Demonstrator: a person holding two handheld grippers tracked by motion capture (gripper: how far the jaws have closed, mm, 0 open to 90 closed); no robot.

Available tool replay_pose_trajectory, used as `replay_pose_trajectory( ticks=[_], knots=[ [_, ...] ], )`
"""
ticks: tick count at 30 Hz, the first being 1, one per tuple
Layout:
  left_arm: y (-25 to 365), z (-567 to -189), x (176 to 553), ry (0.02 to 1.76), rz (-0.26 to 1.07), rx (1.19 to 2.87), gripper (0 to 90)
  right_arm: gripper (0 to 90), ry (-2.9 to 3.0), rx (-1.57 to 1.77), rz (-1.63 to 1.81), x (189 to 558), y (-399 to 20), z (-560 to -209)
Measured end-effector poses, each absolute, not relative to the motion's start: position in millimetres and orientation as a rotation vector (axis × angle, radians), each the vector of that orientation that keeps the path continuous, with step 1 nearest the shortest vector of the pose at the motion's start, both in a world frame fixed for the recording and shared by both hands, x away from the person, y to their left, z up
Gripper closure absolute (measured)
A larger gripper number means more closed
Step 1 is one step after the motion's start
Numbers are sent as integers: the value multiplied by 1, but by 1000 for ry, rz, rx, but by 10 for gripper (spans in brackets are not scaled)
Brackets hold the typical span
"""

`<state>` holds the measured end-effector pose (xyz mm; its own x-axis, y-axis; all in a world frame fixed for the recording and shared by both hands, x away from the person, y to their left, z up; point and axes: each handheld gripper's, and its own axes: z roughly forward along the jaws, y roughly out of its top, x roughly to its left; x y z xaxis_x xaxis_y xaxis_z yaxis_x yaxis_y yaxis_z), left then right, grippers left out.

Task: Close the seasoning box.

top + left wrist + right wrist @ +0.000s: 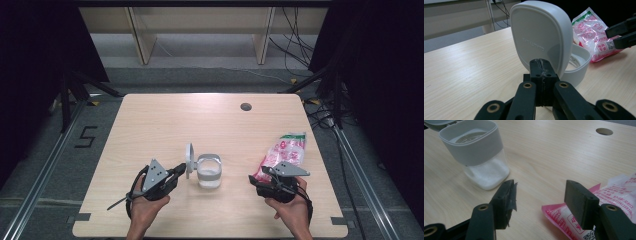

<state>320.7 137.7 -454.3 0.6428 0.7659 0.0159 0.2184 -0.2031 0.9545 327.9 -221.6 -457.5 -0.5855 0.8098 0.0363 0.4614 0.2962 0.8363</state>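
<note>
Black fingers of the left gripper (176, 171) are pinched tight on the white lid (189, 160), holding it flipped upright off its container (208, 171), so the opening part looks done. Nearby on the right, the right gripper (541, 200) has its fingers spread apart at the near end of the pink-and-red bag (584, 220), gripping nothing yet, so picking it up and pouring seem left to do. Farther along the wooden tabletop (165, 120), the clear jar body shows a low layer of white powder.
</note>
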Motion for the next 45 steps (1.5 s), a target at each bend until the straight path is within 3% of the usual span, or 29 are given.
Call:
replay_pose_trajectory(
  ticks=[45],
  knots=[
    [118,-441,324,708,641,1726,893,403,2208,1153,1224,318,-222,-465]
  ],
)
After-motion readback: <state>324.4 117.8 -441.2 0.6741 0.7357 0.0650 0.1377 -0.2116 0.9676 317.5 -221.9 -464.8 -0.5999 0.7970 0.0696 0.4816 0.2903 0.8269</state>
